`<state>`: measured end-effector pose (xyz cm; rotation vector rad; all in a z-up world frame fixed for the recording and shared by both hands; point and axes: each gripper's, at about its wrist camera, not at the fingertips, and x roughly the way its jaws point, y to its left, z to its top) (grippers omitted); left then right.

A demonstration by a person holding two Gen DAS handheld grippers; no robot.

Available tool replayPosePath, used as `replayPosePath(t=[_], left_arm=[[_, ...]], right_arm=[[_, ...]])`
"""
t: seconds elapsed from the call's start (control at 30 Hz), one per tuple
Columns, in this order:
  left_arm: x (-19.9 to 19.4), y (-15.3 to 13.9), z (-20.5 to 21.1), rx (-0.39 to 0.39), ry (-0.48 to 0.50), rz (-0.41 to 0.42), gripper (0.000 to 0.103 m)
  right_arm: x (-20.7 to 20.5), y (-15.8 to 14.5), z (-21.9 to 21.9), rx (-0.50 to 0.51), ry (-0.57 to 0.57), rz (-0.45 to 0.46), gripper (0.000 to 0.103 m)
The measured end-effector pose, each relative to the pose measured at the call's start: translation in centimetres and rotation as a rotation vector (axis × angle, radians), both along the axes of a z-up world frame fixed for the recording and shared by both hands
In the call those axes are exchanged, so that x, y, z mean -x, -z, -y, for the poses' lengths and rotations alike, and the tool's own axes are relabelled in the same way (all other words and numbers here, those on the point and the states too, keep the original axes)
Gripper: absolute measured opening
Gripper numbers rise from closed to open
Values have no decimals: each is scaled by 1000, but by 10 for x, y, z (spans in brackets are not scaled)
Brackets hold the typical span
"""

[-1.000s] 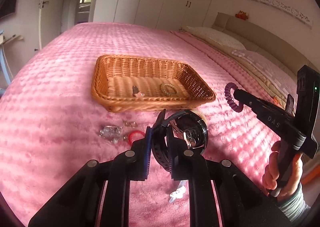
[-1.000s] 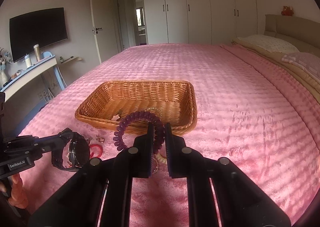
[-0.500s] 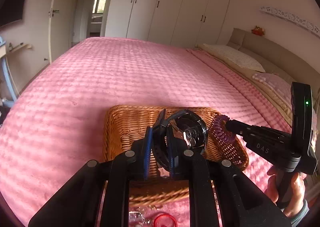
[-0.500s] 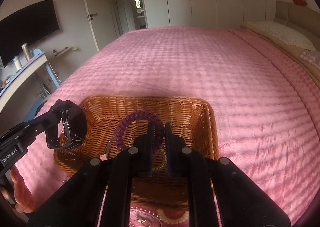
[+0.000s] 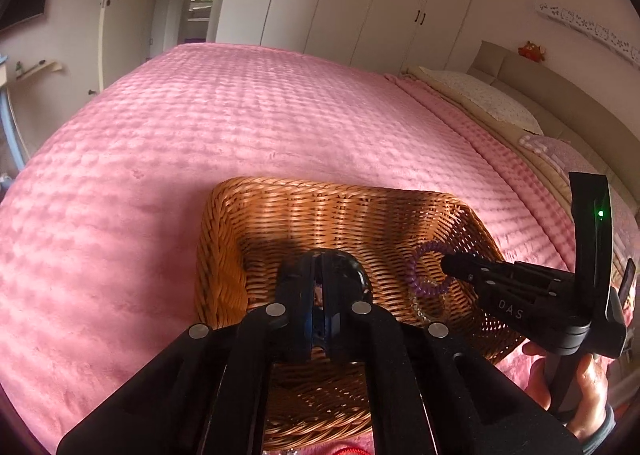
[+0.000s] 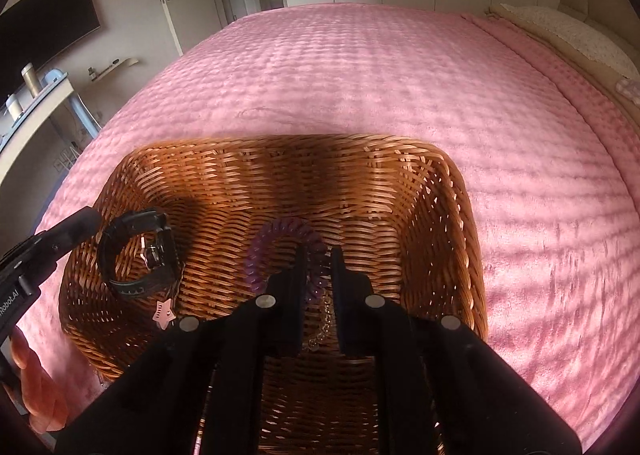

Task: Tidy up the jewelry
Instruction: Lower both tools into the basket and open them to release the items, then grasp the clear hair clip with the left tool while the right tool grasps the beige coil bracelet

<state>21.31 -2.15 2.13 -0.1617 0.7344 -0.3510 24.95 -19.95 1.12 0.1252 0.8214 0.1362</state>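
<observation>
Watch (image 6: 138,251) half-hidden behind together left jaws; opening right jaws straddle purple coil (image 6: 280,251).

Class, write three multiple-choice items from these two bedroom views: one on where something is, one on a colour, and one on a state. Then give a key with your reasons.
1. Where is the pink star charm?
A. On the pillow
B. Inside the wicker basket
C. On the bedspread outside the basket

2. What colour is the coiled band?
A. Green
B. White
C. Purple

3. How does the strap of the black watch lie?
A. Curved into a loop
B. Stretched out straight
C. Snapped in two

Key:
1. B, because the star lies on the woven floor of the basket, just below the watch in the right wrist view.
2. C, because its coils show purple in both views.
3. A, because the basket weave shows through the ring that the strap forms.
</observation>
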Motion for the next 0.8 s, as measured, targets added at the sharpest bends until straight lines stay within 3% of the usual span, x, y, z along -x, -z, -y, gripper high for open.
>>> replayPosePath(t=[0.07, 0.23, 0.57, 0.8], left_arm=[[4, 0, -7, 19, -8, 0, 12], [25, -6, -26, 53, -12, 11, 20], [135, -40, -33, 61, 88, 133, 46], [204, -16, -13, 31, 190, 121, 50]], right_arm=[[3, -2, 4, -18, 9, 3, 21], [30, -12, 12, -40, 16, 55, 45], [133, -41, 18, -67, -26, 192, 46], [185, -20, 18, -49, -38, 212, 46]])
